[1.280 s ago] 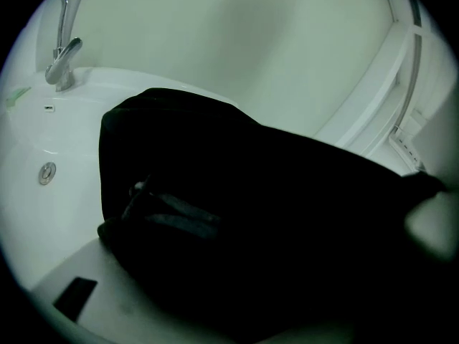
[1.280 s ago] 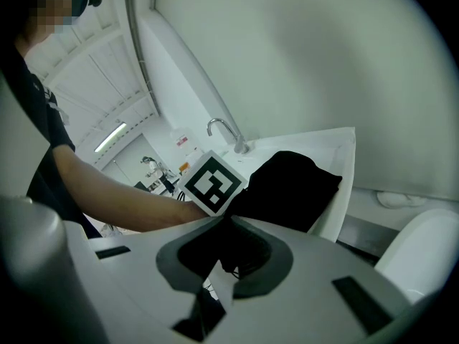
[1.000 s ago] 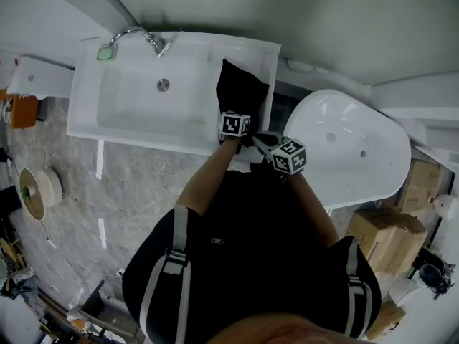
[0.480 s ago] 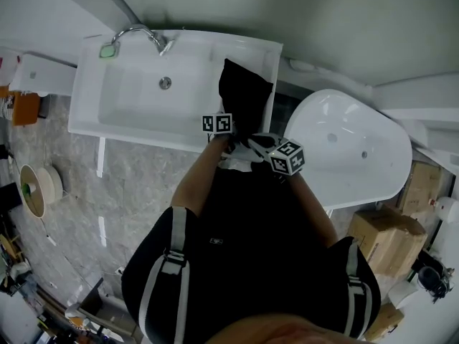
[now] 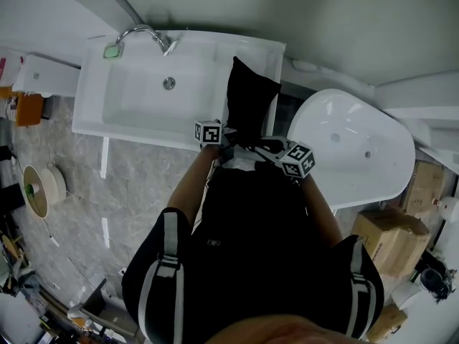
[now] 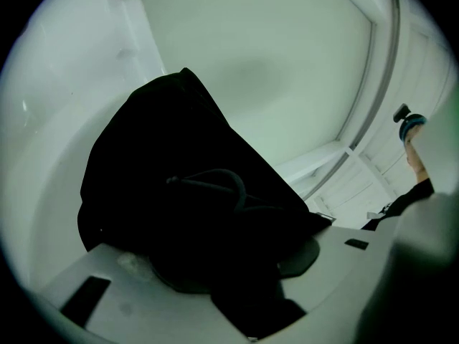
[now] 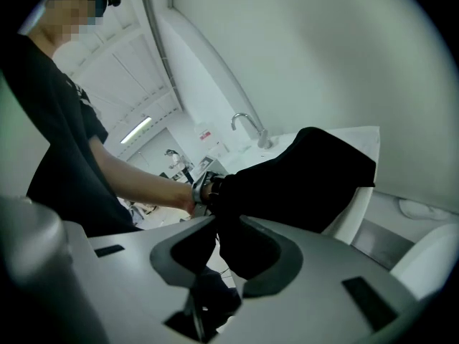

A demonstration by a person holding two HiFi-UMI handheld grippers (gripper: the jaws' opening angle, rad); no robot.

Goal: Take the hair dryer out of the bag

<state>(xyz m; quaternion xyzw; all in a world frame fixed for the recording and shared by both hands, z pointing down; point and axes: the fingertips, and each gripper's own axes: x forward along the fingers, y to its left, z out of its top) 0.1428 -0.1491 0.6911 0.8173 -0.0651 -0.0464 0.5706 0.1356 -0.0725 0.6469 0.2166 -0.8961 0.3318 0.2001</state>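
Head view: the left gripper [image 5: 226, 137], its jaws just having closed partway, clamps the near left edge of the black fabric bag [image 5: 251, 100], which stretches ahead of it over the right rim of the white sink [image 5: 129, 102]. Just to the right, the right gripper [image 5: 264, 146] has just been opening its jaws. They stand apart with bag cloth between them, and the hair dryer cannot be seen.

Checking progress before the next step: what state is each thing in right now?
Black fabric bag: held upright at the white sink's right rim, no hair dryer showing.
Left claw: just closed, shut on bag.
Right claw: just opening, bag fabric between jaws, unpressed.
Chrome faucet: not running.
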